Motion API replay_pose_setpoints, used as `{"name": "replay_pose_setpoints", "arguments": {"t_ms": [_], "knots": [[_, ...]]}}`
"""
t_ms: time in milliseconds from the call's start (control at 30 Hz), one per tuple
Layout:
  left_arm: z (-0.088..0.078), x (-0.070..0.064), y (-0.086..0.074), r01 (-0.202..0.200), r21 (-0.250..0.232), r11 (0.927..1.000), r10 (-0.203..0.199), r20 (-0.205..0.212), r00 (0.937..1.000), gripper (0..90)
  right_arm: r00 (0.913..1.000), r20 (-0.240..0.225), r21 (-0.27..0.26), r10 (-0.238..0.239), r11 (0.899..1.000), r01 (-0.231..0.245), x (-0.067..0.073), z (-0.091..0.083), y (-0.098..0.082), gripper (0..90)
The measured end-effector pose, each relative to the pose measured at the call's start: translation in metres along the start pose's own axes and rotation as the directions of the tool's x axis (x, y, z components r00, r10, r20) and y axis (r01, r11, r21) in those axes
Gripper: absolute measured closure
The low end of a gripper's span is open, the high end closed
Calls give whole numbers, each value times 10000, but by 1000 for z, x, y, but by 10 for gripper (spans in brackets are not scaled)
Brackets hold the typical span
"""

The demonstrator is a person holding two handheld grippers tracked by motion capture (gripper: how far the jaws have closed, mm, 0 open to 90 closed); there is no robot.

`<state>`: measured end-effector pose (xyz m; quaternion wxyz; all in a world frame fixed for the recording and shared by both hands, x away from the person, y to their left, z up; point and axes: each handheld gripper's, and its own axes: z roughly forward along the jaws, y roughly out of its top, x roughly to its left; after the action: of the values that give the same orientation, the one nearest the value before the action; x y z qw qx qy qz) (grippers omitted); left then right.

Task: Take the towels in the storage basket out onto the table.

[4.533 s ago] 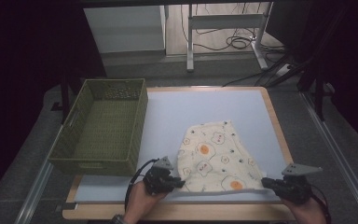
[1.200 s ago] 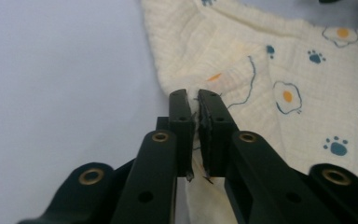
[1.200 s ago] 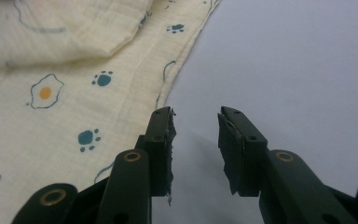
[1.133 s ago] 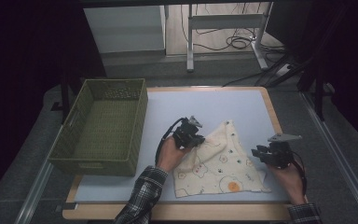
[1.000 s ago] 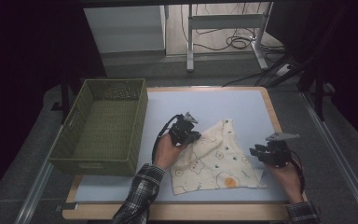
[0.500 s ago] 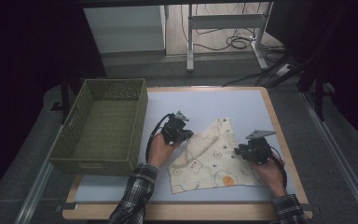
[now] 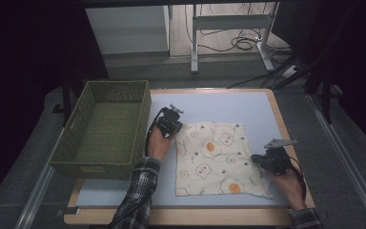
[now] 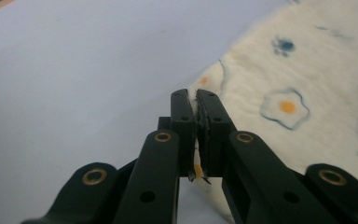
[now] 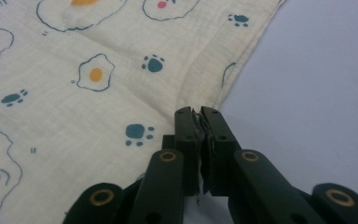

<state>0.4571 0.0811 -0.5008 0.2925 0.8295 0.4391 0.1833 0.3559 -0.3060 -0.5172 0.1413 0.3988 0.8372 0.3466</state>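
1. I see the cream cotton cloth printed with fried eggs and paw marks (image 7: 215, 160) lying spread flat on the pale blue table (image 7: 228, 105), right of the olive-green woven basket (image 7: 106, 130) and apart from it.
2. My left gripper (image 7: 171, 125) sits at the cloth's far left corner; in the left gripper view its fingers (image 8: 182, 116) are clamped together with a sliver of cloth edge pinched between them.
3. My right gripper (image 7: 262, 161) sits at the cloth's right edge. Its fingers (image 9: 186, 128) have just been closing and now pinch the hem, fabric caught between the pads.
4. I can read no brand, label or writing anywhere.
5. The plaid sleeves (image 7: 138, 191) are cut off at the bottom; the room beyond the table is dark and hard to make out.
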Motion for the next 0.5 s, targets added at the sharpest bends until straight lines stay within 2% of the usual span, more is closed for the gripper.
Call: {"name": "replay_pose_setpoints", "arguments": {"t_ms": [33, 133, 200, 267, 400, 500], "knots": [[5, 6, 1, 140, 107, 9998, -137, -253, 9996, 860, 10000, -5, -6, 26, 10000, -26, -2, -2, -1, 840], [10, 13, 1, 461, 138, 9988, -457, -250, 9986, 775, 9998, 95, -183, 170, 9997, -169, -5, -4, 0, 769], [10, 13, 0, 432, 37, 9991, -431, -319, 9986, 743, 9998, 174, -247, 134, 9996, -130, -7, -4, 2, 728], [9, 13, -1, 450, -78, 9990, -451, -253, 9987, 685, 9997, 205, -277, 162, 9995, -156, -9, -2, 7, 700], [8, 13, -2, 600, -240, 9979, -600, -19, 9982, 659, 9995, 224, -303, 230, 9993, -223, -15, 8, 19, 664], [11, 11, -3, 686, -267, 9973, -685, 54, 9976, 631, 9982, 454, -405, 399, 9985, -381, -21, 16, 30, 664]]}}
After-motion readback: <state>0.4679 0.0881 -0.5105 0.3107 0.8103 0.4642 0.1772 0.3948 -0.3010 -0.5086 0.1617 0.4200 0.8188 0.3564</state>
